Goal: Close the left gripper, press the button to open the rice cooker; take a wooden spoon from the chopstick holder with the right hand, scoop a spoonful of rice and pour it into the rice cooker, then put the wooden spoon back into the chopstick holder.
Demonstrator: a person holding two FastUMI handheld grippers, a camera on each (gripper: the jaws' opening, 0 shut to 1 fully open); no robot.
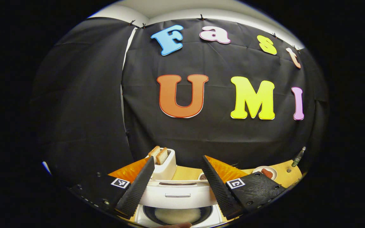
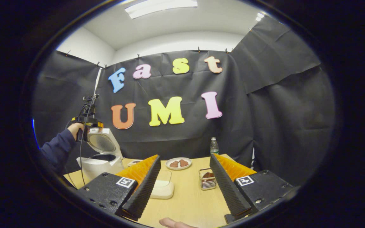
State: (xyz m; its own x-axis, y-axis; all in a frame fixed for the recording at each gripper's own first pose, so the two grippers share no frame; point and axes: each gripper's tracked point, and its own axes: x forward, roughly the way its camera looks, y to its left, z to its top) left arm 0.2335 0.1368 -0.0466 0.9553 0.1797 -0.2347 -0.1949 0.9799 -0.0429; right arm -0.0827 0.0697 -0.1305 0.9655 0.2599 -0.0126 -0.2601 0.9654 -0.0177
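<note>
The white rice cooker (image 1: 177, 196) stands with its lid up, just below and between my left gripper's fingers; its inner pot (image 1: 177, 216) holds a pale layer of rice. My left gripper (image 1: 177, 157) is open, with nothing between its fingers. In the right gripper view the rice cooker (image 2: 101, 164) sits at the table's left with the lid (image 2: 101, 142) raised, and a hand in a dark blue sleeve (image 2: 74, 128) is behind that lid. My right gripper (image 2: 185, 156) hangs open and empty over the table. A small wire holder (image 2: 207, 180) with something brown in it stands ahead between its fingers.
A white toaster (image 1: 166, 164) with two slices stands behind the cooker. A white shallow container (image 2: 162, 187) lies on the wooden table (image 2: 188, 199). Farther back are a plate (image 2: 178, 163) with brown pieces and a water bottle (image 2: 214, 146). Black cloth closes off the back and right.
</note>
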